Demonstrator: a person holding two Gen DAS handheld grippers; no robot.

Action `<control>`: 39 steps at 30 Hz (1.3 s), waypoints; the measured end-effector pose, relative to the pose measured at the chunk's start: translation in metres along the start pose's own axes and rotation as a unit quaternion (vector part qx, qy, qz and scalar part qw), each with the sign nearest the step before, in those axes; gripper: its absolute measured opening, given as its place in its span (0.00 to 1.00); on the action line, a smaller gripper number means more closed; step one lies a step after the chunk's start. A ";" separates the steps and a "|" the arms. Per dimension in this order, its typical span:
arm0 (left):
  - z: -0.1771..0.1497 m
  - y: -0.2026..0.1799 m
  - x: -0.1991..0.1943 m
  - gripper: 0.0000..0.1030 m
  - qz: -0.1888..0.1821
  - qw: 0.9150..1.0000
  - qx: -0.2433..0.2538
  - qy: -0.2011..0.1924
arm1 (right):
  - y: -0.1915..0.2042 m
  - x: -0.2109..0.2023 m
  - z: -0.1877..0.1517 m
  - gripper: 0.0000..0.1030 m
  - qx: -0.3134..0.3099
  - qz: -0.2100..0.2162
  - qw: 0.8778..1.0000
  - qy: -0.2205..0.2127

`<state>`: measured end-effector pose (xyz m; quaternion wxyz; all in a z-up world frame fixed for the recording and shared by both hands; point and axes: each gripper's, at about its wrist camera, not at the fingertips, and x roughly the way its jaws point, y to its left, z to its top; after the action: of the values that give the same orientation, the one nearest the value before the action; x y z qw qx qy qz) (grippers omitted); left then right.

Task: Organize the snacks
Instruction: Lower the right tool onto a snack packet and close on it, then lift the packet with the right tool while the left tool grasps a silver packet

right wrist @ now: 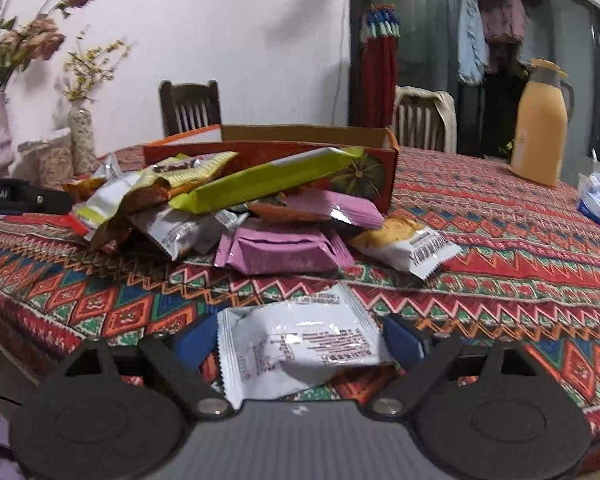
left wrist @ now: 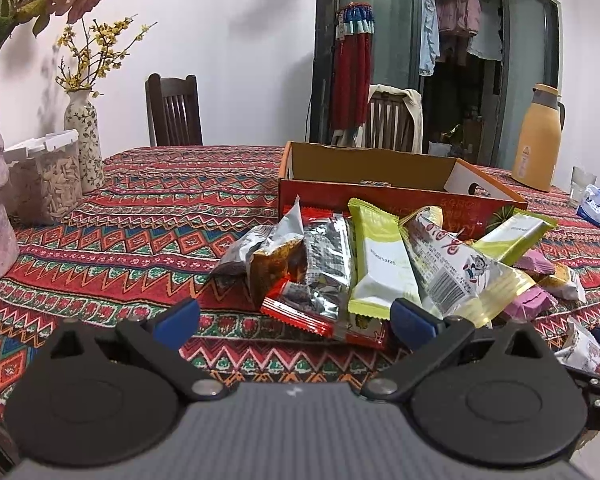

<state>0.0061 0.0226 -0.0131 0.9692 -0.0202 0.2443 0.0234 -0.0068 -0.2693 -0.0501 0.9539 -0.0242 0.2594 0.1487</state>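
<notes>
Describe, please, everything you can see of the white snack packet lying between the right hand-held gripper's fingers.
The white snack packet is a glossy, puffy plastic pouch with serrated sealed edges, small red and black print and a barcode. It lies flat, slightly askew, on the patterned tablecloth, apart from the snack pile. The right hand-held gripper straddles it, jaws wide; contact with the blue pads is unclear.

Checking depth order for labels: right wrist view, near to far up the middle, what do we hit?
White packet between the open right claw fingers → purple packet → green bar → orange box → chair.
</notes>
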 end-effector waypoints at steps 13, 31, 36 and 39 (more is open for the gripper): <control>-0.002 -0.003 -0.007 1.00 0.012 1.000 0.000 -0.002 | -0.005 0.001 0.001 0.48 0.000 0.030 0.999 -0.022; 0.014 0.007 0.006 1.00 0.030 1.000 -0.006 -0.007 | -0.001 -0.017 0.025 0.10 -0.005 0.017 0.996 -0.087; 0.038 0.017 0.022 1.00 0.035 0.999 -0.008 -0.012 | -0.003 -0.014 0.039 0.10 -0.010 0.005 0.995 -0.104; 0.051 0.020 0.037 1.00 0.035 0.999 -0.002 -0.004 | -0.002 -0.010 0.047 0.10 -0.012 0.001 0.994 -0.110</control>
<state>0.0618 0.0467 0.0141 0.9688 -0.0136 0.2406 0.0578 0.0086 -0.2680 -0.0048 0.9761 -0.0191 0.1511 0.1548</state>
